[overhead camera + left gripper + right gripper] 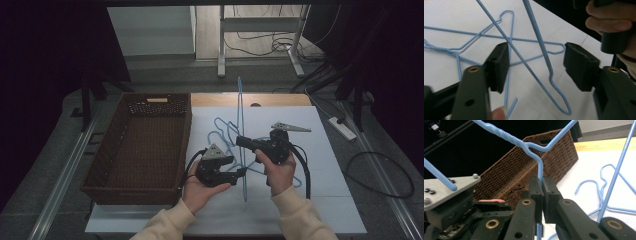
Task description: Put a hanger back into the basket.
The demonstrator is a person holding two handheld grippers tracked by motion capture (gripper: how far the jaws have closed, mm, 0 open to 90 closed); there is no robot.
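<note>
1. The surface [325, 150] is a smooth white sheet laid over a pale wood top, with dark curtains either side and a grey floor with loose cables behind.
2. On the left half of the surface sits a large rectangular wicker basket [140, 150], dark brown, tightly woven, open-topped.
3. Now the held hanger [241, 130]: thin light-blue wire, standing upright on edge between the two hands, its twisted neck showing in the right gripper view, where one shoulder runs off toward the basket.
4. More blue wire hangers [222, 127] lie flat and tangled on the white sheet just behind it, hooks overlapping.
5. The right gripper [541, 187] has its fingers [535, 190] together, clamped on the held hanger's wire just below the neck.
6. The left gripper [536, 65] has its fingers [499, 62] apart: two strands of the held hanger pass between them, its bend hanging low, and neither pad touches wire.
</note>
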